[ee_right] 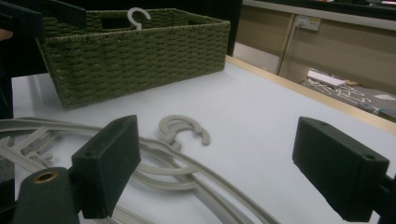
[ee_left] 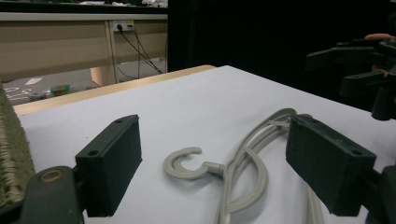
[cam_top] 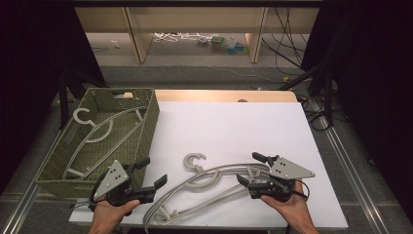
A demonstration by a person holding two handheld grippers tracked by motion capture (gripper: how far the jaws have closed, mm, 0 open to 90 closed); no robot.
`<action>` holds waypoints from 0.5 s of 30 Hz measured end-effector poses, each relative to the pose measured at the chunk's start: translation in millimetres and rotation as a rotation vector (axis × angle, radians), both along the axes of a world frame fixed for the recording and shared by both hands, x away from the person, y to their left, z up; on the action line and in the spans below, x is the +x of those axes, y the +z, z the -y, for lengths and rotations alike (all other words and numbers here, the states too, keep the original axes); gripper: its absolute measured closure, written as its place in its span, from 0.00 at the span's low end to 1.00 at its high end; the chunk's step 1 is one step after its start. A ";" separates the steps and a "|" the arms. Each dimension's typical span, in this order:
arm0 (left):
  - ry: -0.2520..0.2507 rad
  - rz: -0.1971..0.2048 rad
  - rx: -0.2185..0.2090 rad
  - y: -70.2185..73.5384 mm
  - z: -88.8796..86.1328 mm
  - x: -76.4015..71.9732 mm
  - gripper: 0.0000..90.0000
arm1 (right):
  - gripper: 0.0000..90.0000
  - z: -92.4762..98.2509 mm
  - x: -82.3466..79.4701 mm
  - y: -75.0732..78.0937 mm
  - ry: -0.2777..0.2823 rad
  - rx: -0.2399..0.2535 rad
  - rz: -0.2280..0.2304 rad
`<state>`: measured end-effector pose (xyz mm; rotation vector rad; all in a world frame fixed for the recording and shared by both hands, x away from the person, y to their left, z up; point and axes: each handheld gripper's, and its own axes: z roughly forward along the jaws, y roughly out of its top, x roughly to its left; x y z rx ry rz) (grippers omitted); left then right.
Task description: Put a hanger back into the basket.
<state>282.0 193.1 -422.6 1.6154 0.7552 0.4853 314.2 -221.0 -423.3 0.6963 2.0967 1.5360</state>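
Hangers (cam_top: pixel 214 183) lay stacked near-centre on the table (cam_top: pixel 234 126), long axis left-right, hooks far-left | right gripper (cam_top: pixel 253 173) wide, touching their right end, nearer | left gripper (cam_top: pixel 152 173) wide, just beside their left end | basket (cam_top: pixel 146 131) far-left held another hanger (cam_top: pixel 97 131).

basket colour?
Olive green woven basket; clearest in the right gripper view.

- Left gripper (cam_top: pixel 148 180): black body topped by a grey three-cornered plate dotted with small dark holes, on the side of the green basket (cam_top: pixel 104 136).
- Right gripper (cam_top: pixel 253 170): same black build and grey plate, farther from the basket.
- Jaws: blocky black pads with small screw holes; a brass-coloured ring sits at one base.
- Hands and forearms bare, no sleeves.
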 end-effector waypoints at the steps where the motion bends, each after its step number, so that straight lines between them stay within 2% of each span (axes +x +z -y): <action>1: -0.008 0.000 0.001 -0.6 1.2 -0.6 0.20 | 0.18 -0.2 -0.1 -0.1 0.002 0.000 -0.004; 2: -0.012 0.005 0.009 -0.7 1.4 -0.8 0.20 | 0.18 -0.1 0.5 -0.2 0.002 -0.002 0.008; 6: -0.010 0.006 0.000 -2.0 0.4 0.5 0.20 | 0.18 -0.4 0.2 -0.1 0.005 -0.008 -0.008; 7: -0.001 -0.001 0.010 -1.8 -0.2 0.1 0.20 | 0.18 -0.5 0.0 -0.1 0.004 -0.008 -0.010; 10: -0.003 -0.004 0.011 -2.1 0.7 -0.1 0.20 | 0.18 -0.6 1.6 -0.3 0.007 -0.004 0.006; 15: -0.015 -0.006 0.025 -3.2 2.7 -0.7 0.20 | 0.18 0.1 3.3 -0.2 0.004 -0.008 -0.011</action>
